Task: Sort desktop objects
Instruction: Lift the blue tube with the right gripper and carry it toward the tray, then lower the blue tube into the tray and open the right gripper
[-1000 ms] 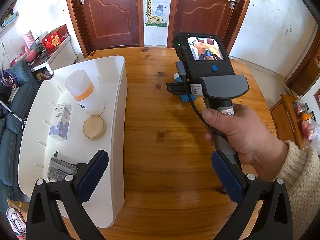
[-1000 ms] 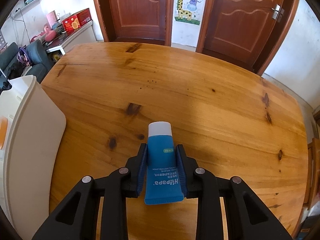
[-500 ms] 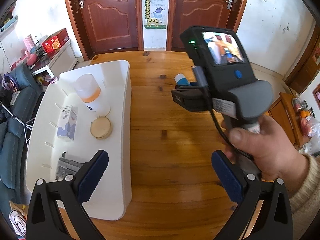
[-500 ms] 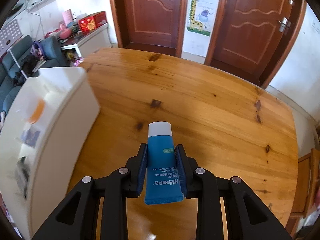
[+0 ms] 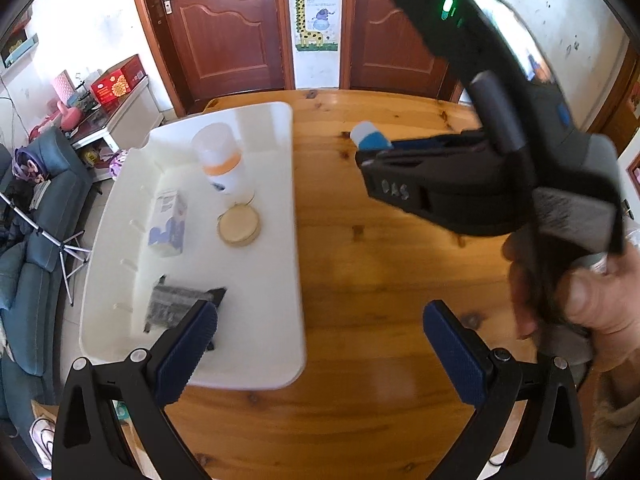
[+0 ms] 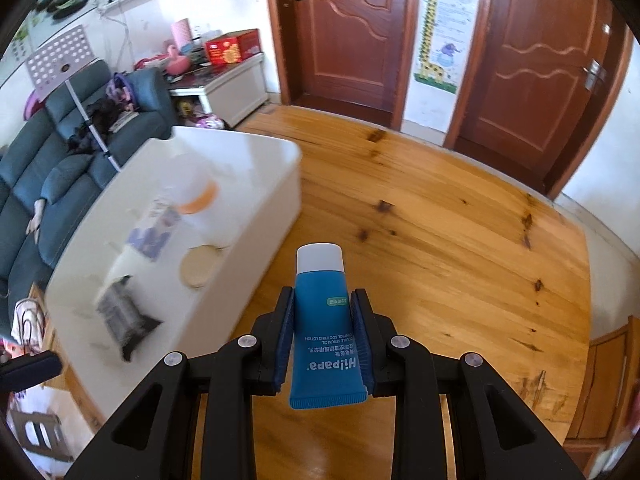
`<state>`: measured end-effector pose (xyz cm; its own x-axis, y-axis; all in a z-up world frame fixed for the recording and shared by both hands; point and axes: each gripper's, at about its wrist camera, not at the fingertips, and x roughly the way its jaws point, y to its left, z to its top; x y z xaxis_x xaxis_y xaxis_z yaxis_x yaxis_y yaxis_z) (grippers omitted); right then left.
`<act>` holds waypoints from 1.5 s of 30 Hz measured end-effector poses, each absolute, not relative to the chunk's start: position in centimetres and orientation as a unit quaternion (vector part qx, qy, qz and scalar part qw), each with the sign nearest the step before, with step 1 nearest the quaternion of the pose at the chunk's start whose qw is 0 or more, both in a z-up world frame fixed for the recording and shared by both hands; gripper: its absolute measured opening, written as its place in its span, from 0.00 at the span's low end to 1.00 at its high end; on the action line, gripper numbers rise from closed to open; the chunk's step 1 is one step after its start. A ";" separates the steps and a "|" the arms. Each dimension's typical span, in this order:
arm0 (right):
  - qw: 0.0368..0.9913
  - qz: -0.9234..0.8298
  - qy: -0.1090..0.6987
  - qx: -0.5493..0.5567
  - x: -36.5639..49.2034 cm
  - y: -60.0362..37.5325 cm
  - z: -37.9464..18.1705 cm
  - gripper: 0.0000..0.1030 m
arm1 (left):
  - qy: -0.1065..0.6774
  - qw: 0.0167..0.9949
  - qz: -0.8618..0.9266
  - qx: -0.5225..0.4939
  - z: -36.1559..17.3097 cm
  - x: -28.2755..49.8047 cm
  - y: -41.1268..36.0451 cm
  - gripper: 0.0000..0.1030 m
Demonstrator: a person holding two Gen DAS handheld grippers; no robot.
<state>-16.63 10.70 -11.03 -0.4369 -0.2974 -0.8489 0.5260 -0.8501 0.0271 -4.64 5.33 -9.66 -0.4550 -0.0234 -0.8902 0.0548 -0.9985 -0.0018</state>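
Right gripper [image 6: 322, 344] swung toward white tray [image 6: 256, 240], fingers clamping blue tube [image 6: 325, 320], left gripper [image 5: 320, 340] fingers spread

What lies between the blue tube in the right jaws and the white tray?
Only bare wooden table, seen in the right wrist view; the blue tube is held above it, beside the white tray.

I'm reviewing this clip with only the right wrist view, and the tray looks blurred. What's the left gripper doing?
Observer: The left gripper is open and holds nothing; it hovers over the near end of the white tray.
Reviewer: What is that dark thing in the tray?
Observer: A dark packet, lying flat at the near end, partly behind the left finger.
Reviewer: Is the round disc touching the bottle?
Observer: The wooden disc lies just in front of the white bottle; contact is unclear.
Reviewer: Where's the tube?
Observer: The blue tube is above the table, beside the tray.
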 end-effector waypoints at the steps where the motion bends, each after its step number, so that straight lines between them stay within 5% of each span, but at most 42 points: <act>1: 0.250 -0.838 0.122 0.469 -16.1 10.4 -10.6 0.27 | 0.016 0.024 -0.852 0.523 -9.6 -4.2 5.0 1.00; 15: 0.329 -0.818 0.131 0.454 -11.5 4.0 -7.3 0.27 | 0.041 0.057 -0.840 0.538 -9.9 0.6 0.0 1.00; 45: 0.282 -0.775 0.139 0.548 -13.1 -3.8 -16.7 0.27 | 0.046 0.070 -0.844 0.530 -11.1 0.3 -7.8 1.00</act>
